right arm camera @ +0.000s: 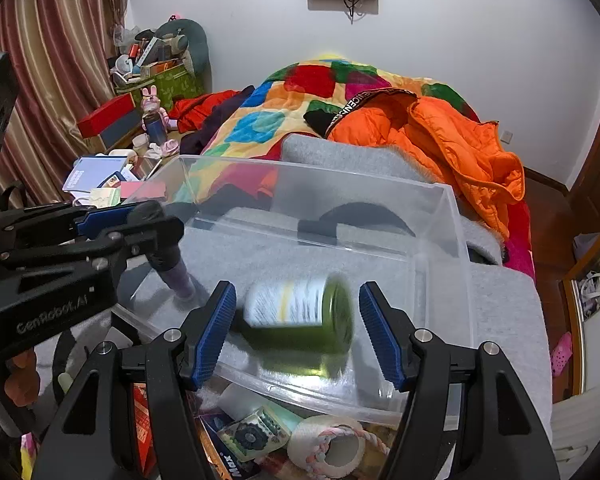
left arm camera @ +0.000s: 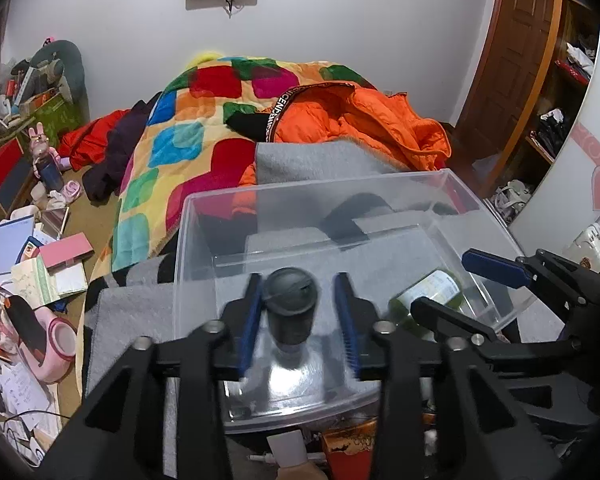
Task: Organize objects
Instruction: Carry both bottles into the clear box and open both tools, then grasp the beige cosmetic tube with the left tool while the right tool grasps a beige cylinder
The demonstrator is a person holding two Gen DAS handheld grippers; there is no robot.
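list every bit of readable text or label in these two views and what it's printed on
"GenRobot.AI": on the black body of the left gripper, seen in the right wrist view.
"CEN", then more letters I cannot make out: on the black band of the orange jacket.
Green bottle label: print blurred, unreadable.
Blue booklet: print too small to read.
Boxes under the clear bin: lettering upside down and cut off, unreadable.

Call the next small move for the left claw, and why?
Probably back the left claw straight out and up. The dark-capped bottle already stands upright inside the clear bin, with the blue pads wide of it on both sides, so it looks released. The green bottle lies on its side between the open right claw pads, blurred.
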